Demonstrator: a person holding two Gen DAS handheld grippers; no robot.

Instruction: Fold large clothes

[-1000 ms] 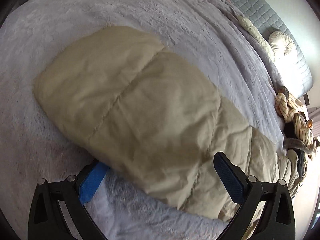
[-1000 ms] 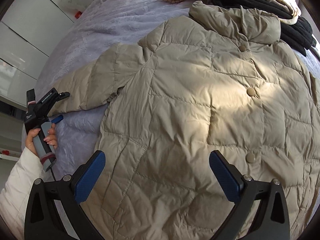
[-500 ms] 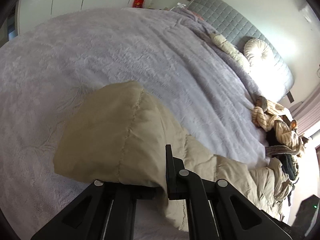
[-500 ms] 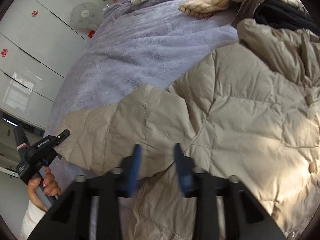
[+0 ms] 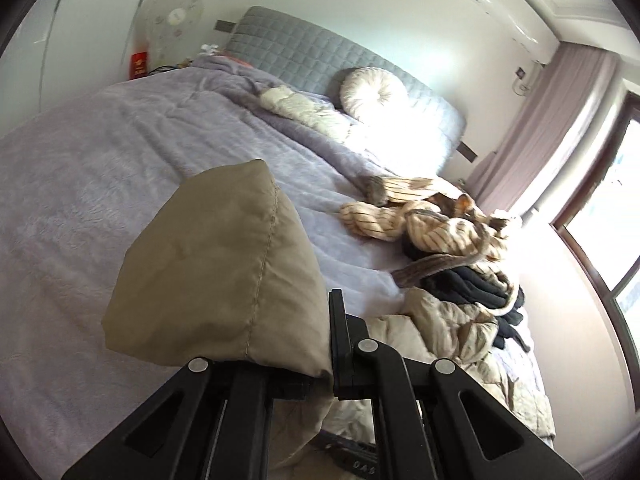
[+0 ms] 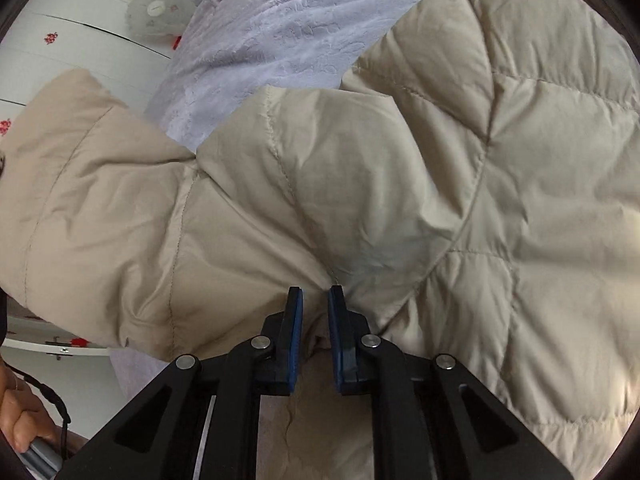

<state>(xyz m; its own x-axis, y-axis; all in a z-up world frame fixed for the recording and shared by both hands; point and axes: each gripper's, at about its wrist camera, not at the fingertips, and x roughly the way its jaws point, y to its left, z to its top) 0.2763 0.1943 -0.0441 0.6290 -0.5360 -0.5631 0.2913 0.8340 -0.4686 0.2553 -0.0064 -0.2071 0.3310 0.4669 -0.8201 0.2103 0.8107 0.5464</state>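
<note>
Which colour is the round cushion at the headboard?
The round cushion is white or cream with pleats; the left wrist view shows it best.

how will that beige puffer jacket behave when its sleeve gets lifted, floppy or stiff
Probably floppy: the jacket creases and sags around the closing right gripper. Likely light yet bulky, since the sleeve clamped in the left gripper stays puffed. Its smooth shell may slip.
</note>
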